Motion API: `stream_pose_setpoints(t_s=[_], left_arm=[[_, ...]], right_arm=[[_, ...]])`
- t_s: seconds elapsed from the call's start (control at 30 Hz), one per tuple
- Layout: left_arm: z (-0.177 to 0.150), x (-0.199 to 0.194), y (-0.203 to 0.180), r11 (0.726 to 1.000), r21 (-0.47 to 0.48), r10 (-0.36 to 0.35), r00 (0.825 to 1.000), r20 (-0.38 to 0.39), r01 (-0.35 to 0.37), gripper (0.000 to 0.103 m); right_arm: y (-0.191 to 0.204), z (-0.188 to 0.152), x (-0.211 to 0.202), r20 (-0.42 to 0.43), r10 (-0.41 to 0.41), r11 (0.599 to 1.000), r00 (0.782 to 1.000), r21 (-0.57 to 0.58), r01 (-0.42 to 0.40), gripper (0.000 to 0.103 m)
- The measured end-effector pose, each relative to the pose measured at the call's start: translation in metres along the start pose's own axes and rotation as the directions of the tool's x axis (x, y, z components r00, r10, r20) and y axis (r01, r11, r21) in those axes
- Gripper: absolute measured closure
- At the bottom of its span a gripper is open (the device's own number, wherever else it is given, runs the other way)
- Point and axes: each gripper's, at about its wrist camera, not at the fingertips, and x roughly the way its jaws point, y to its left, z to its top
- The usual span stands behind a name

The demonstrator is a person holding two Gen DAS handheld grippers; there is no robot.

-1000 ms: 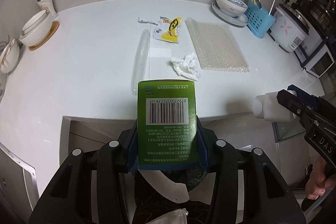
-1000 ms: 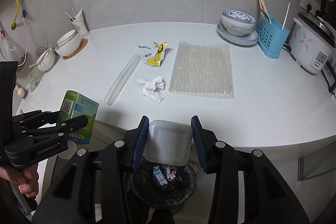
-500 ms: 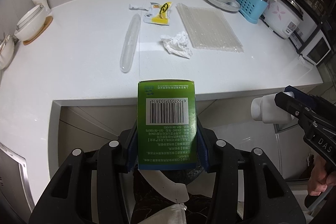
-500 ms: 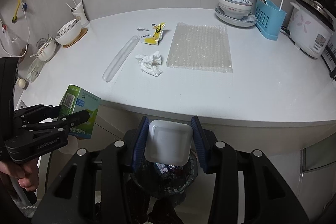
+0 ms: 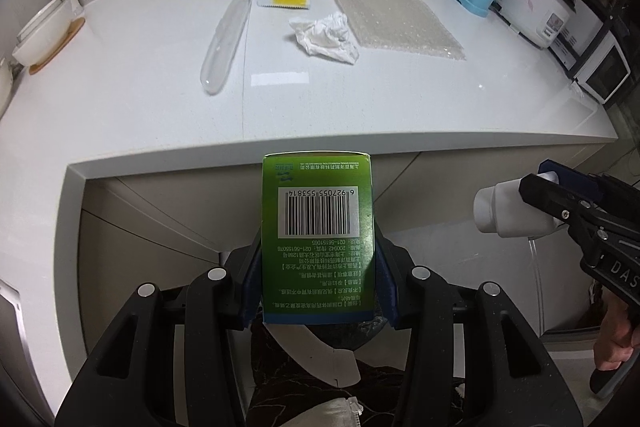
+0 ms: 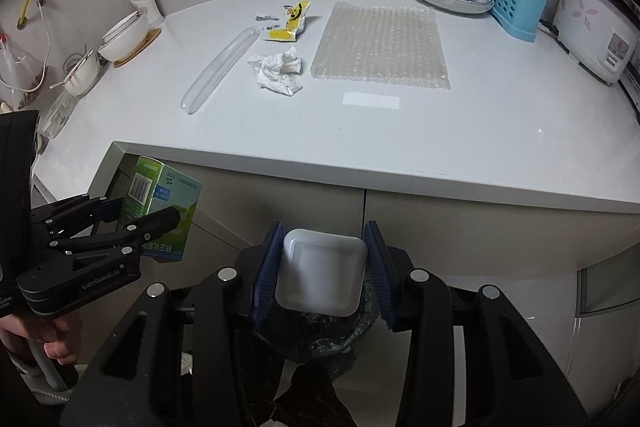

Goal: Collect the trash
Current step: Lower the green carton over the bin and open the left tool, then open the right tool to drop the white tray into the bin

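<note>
1. Your left tool (image 5: 320,291) is closed on a green carton (image 5: 318,227); its blue pads press both long sides, and the barcode face is turned up toward the camera. The carton's far end juts well past the fingertips.
2. Your right tool (image 6: 322,267) clamps a white bottle (image 6: 320,273) end-on, its square base facing the camera and the blue pads tight against its two sides.
3. Both tools point steeply down in front of the worktop (image 6: 440,131), below its front edge. The bin (image 6: 340,331), lined with a dark bag, sits directly under the right tool's fingertips, just behind the bottle.
4. In the left wrist view the right tool (image 5: 560,195) shows off to the right with the bottle (image 5: 508,209); in the right wrist view the left tool (image 6: 120,227) shows off to the left with the carton (image 6: 160,207).
5. More trash lies on the worktop, well beyond both tools: a crumpled tissue (image 6: 280,71), a clear plastic tube (image 6: 220,71), a yellow wrapper (image 6: 290,21) and a sheet of bubble wrap (image 6: 380,45).
6. A hand (image 6: 36,339) grips the left tool's handle at the lower left of the right wrist view.
</note>
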Motion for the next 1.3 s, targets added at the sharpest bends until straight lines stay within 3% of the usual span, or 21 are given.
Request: stream_pose_setpoints(t_s=[0.5, 0.73, 1.07, 1.3], left_arm=[[-0.02, 0.043, 0.006, 1.0, -0.014, 0.001, 1.0, 0.012, 0.0, 0.058], [-0.033, 0.068, 0.009, 1.0, -0.03, -0.006, 1.0, -0.017, 0.005, 0.058], [-0.043, 0.08, -0.004, 0.999, 0.028, -0.021, 0.999, -0.036, 0.022, 0.055], [-0.044, 0.071, 0.006, 1.0, 0.007, -0.006, 1.0, -0.014, 0.006, 0.026]], right_arm=[[0.0, -0.028, 0.056, -0.072, 0.012, 1.0, 0.997, -0.02, -0.014, 0.063], [-0.001, -0.043, 0.081, -0.106, 0.029, 0.999, 0.994, -0.026, -0.032, 0.063], [-0.003, -0.052, 0.091, -0.137, 0.023, 1.0, 0.99, -0.014, -0.025, 0.063], [-0.001, -0.053, 0.095, -0.142, 0.023, 1.0, 0.99, -0.01, -0.025, 0.063]])
